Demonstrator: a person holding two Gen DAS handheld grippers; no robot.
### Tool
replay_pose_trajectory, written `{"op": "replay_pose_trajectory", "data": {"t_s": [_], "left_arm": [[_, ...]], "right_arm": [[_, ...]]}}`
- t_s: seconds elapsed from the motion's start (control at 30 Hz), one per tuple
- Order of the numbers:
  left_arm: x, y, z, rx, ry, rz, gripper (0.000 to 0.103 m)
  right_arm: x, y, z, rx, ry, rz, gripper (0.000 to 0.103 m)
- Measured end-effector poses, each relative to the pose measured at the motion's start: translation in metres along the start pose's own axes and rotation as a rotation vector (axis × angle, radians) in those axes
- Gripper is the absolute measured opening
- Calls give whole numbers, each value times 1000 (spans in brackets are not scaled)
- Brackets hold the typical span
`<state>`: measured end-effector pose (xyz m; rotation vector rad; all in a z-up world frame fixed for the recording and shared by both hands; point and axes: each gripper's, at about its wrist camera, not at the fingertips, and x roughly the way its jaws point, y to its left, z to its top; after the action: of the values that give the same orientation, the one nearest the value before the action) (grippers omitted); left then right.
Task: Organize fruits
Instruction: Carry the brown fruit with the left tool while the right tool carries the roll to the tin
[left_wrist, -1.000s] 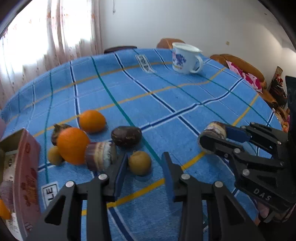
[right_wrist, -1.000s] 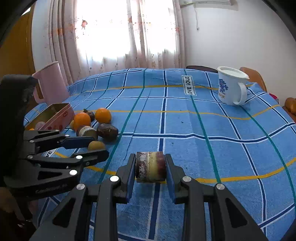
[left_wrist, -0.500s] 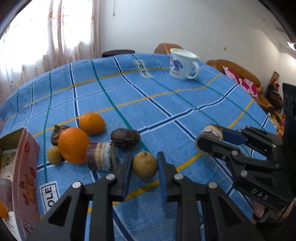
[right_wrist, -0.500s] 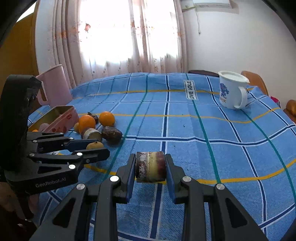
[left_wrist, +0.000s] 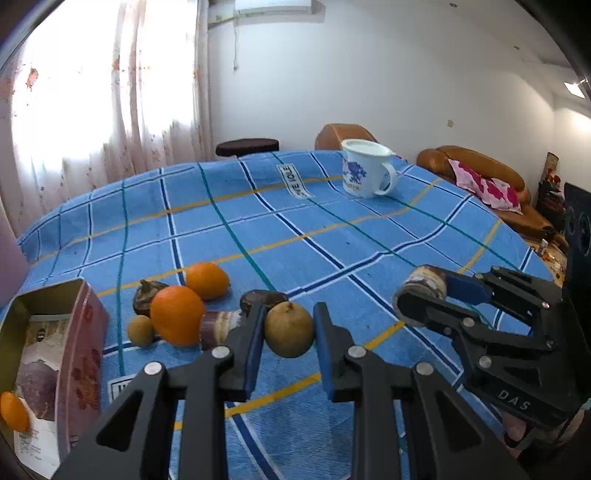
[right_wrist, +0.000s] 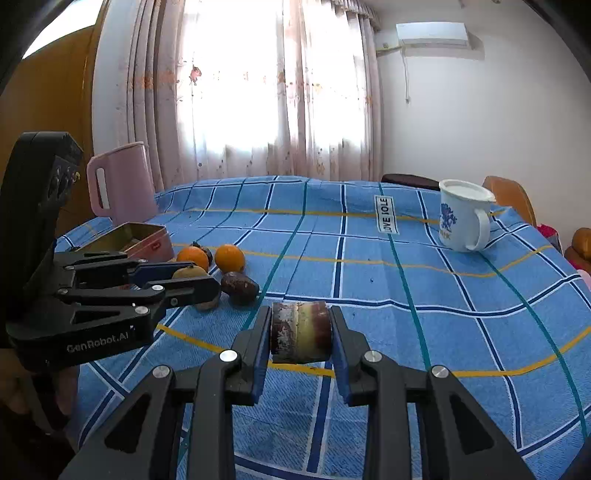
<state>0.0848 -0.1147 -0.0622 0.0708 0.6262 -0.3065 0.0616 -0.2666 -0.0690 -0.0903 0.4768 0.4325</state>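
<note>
Left tongs (right_wrist: 192, 278) read "GenRobot.AI", tablecloth label (right_wrist: 386, 220) "LOVE IOLE".

Woven cloth table cover (left_wrist: 332, 236), glossy enamel mug (left_wrist: 364, 173)

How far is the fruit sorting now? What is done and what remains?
Done: one orange lies in the tin box. In hand: the left gripper holds a small brown fruit; the right gripper holds a sugarcane piece. Left: two oranges, another cane piece and several small fruits on the tablecloth.

Home living room: sofa (left_wrist: 480, 173), curtains (right_wrist: 258, 92), tablecloth (right_wrist: 369, 258)
</note>
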Motion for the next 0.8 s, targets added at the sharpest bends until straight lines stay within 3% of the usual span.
{"op": "replay_pose_trajectory", "data": {"t_s": [0.8], "left_arm": [[-24, -1, -2, 7, -130, 48, 28]], "right_arm": [[-21, 8, -5, -47, -121, -13, 31]]}}
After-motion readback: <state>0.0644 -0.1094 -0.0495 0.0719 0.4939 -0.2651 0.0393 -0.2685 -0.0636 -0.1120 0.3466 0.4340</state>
